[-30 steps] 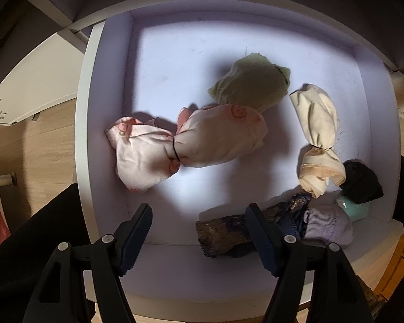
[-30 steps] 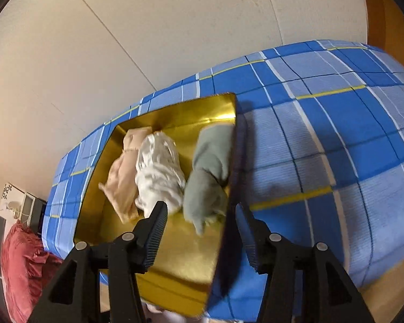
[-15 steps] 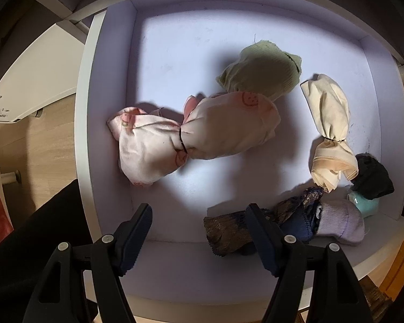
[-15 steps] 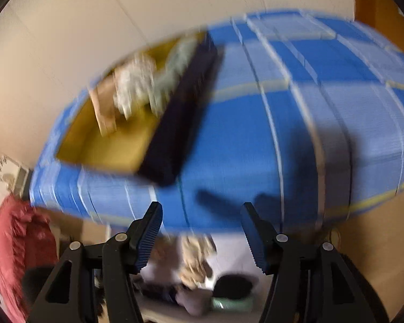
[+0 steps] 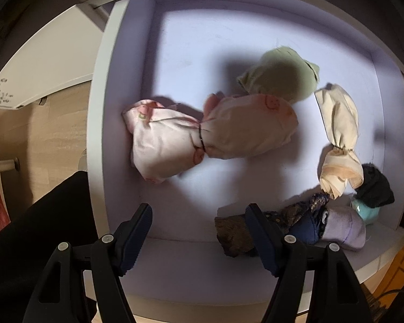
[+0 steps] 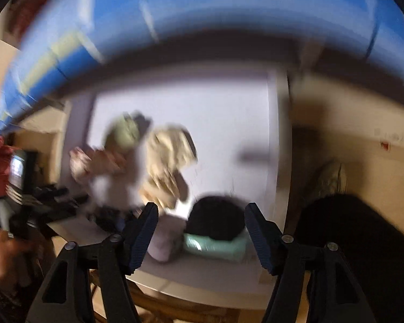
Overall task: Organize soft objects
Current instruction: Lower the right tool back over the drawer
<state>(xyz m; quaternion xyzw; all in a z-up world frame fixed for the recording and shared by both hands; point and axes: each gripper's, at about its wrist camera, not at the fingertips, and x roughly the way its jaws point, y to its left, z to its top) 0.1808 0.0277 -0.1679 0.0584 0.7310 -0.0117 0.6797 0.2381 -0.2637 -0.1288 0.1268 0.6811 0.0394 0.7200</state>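
Now the right hand-held gripper (image 6: 200, 232), jaws just widened and empty, has swung from the gold tray on the bed down to the white drawer (image 5: 115, 107), over the black rolled cloth (image 6: 215, 222) at lower centre. Next: straddle it, then close. The left hand-held gripper (image 5: 199, 232) hovers open above the pink tied bundle (image 5: 210, 132).

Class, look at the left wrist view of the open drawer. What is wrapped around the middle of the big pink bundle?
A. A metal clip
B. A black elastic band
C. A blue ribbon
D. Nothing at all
B: a thin black elastic band cinches the pink bundle at its waist, pinching it into two puffed halves on the floor of the drawer.
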